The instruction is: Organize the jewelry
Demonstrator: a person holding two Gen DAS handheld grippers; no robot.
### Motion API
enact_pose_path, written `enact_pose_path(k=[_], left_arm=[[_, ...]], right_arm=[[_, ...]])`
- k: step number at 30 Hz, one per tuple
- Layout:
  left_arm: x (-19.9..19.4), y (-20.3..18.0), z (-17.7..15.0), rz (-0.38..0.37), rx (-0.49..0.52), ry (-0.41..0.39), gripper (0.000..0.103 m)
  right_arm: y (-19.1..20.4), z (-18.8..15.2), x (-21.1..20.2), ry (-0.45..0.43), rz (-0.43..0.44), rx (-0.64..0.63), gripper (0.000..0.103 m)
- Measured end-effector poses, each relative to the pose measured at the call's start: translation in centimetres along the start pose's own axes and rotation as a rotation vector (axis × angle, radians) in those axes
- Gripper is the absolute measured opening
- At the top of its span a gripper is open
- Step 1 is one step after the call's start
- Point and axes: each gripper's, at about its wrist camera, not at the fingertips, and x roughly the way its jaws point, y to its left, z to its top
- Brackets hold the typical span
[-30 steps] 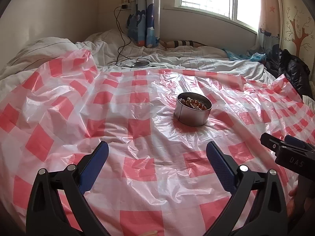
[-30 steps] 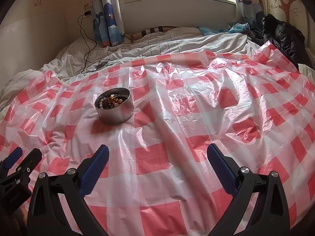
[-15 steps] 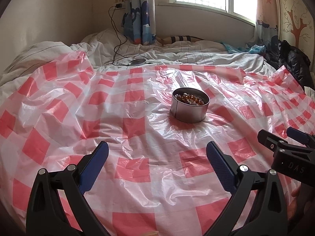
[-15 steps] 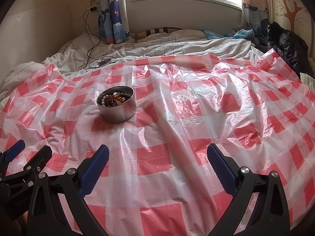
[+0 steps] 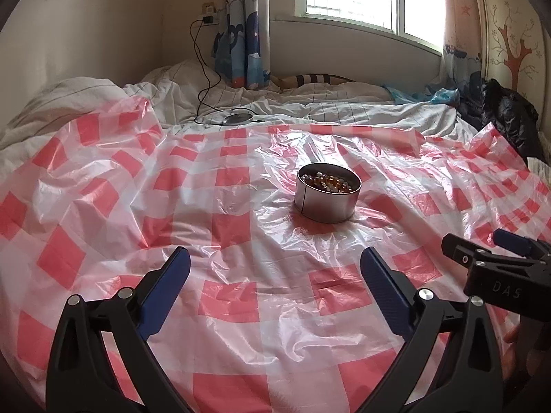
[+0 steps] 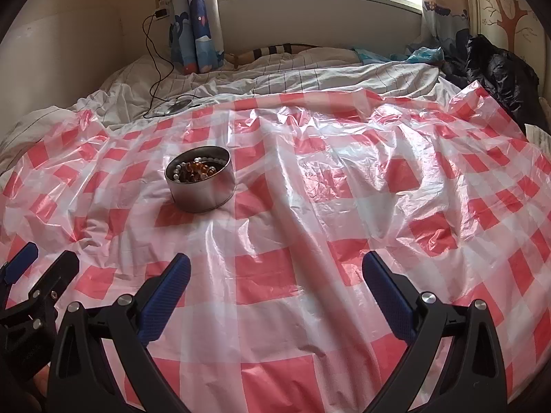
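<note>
Left gripper (image 5: 275, 272) jaws apart | right gripper (image 6: 275, 272) jaws apart | round silver bead-filled tin (image 5: 328, 192) ahead, unreached, ready for grabbing.

Thin plastic sheet (image 5: 241, 213), red-and-white check, is lying glossy and crinkled, throwing glare. Round tin (image 5: 327, 194) is showing brushed metal, dull sheen, one seam down its wall. Beads (image 6: 196, 170) inside are gleaming, some amber and glassy, some pearly. Left gripper (image 5: 274, 272) and right gripper (image 6: 275, 273): matt black plastic frames, blue textured pads (image 5: 165, 296). Bedding (image 5: 344, 110) behind is looking like soft matt cloth.
</note>
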Motion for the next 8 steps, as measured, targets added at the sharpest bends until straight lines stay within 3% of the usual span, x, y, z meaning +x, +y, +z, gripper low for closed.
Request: enact_pose_path(k=[8], left_arm=[[1.6, 0.3, -0.2, 0.013, -0.013, 0.088, 0.095]], right_arm=[[-0.4, 0.1, 0.1, 0.005, 0.003, 0.022, 0.096]])
